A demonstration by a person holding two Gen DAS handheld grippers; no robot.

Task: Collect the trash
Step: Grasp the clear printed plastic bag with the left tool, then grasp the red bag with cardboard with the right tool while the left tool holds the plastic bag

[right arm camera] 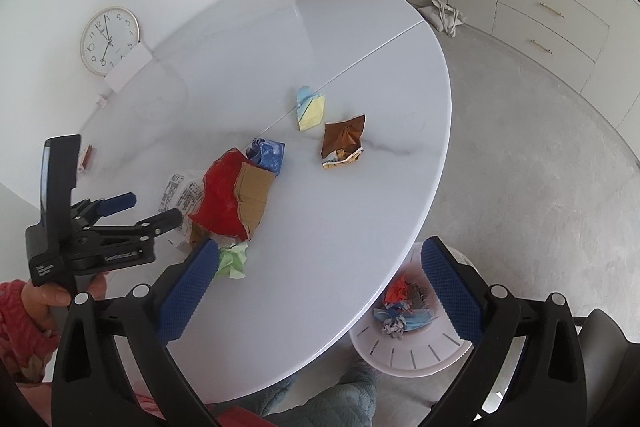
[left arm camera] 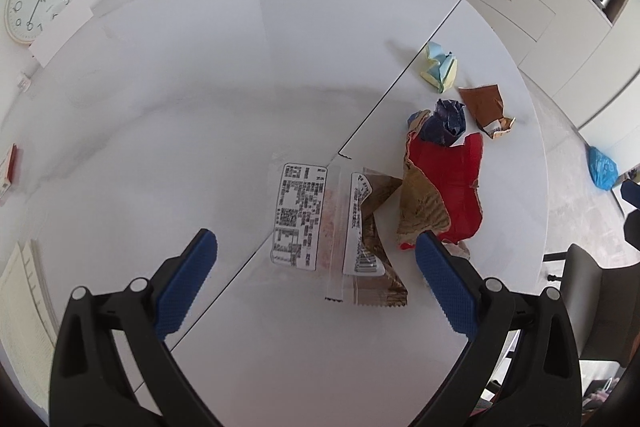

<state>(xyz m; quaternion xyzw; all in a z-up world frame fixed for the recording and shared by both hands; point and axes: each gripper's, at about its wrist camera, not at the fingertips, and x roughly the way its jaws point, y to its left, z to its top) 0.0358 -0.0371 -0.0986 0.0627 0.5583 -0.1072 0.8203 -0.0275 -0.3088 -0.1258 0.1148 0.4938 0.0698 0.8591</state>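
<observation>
Both tongs gape empty: left tongs [left arm camera: 316,279] hover above the clear wrapper [left arm camera: 308,223], likely the next grab; right tongs [right arm camera: 320,291] wait over the bin [right arm camera: 404,359].

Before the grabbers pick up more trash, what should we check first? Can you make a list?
1. Left gripper open and empty: ok, jaws stand wide apart.
2. Right gripper open and empty: ok, nothing between its fingers.
3. Trash left on the table: ok, the clear printed wrapper, red torn paper, blue crumpled wrapper, brown wrapper and green paper ball lie there.
4. Bin within reach: ok, it stands on the floor beside the table edge, already holding trash.
5. Clear wrapper lying flat enough to pinch: cannot tell.
</observation>
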